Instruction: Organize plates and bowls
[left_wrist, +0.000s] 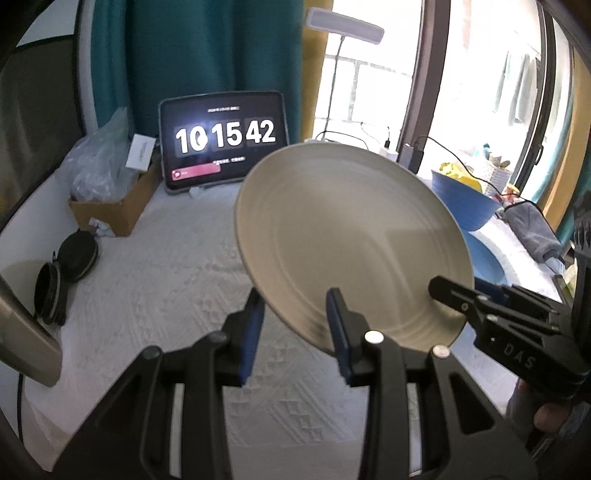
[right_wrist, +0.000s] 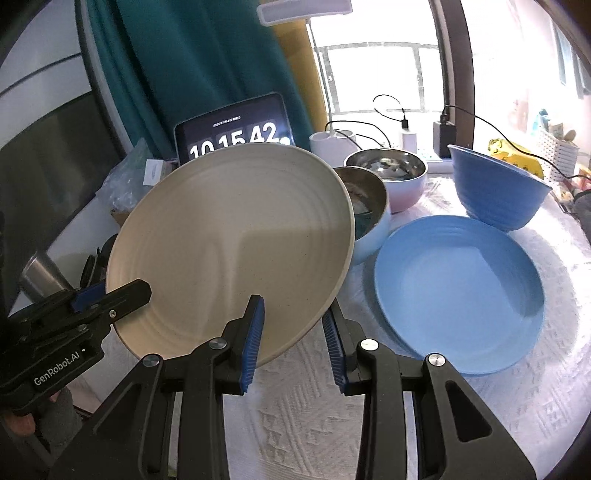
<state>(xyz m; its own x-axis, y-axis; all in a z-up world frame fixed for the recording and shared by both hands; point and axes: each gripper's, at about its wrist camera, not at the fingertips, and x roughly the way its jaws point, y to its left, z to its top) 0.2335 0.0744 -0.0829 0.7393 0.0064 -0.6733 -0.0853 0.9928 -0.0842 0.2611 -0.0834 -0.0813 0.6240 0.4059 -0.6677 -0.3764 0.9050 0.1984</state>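
A: What is the left gripper (left_wrist: 295, 332) doing?

B: Its blue pads are sitting on either side of the near edge of the beige plate (left_wrist: 351, 240), clamping the rim. The plate is tilting up off the white cloth (left_wrist: 147, 280).

A: And the right gripper (right_wrist: 291, 332)?

B: It is pinching the same plate (right_wrist: 236, 240) at another part of the rim, one pad on top and one underneath. From the left camera, the right one (left_wrist: 452, 295) is reaching in from the side with its upper finger lying on the plate's face.

A: So both are carrying it?

B: Yes, the plate is hanging in the air between the two, well above the cloth.

A: Where is the other crockery?

B: The blue plate (right_wrist: 461, 291) is lying flat on the cloth, to the right of the beige one. A blue bowl (right_wrist: 498, 184) is standing just behind it. Two steel-lined bowls are sitting further left, a light blue one (right_wrist: 369, 221) partly hiding behind the lifted plate and a pink one (right_wrist: 391, 177) touching it from behind.

A: Anything else?

B: A tablet (left_wrist: 223, 140) is standing at the back, showing a clock, and a cardboard box (left_wrist: 118, 206) is sitting to its left.
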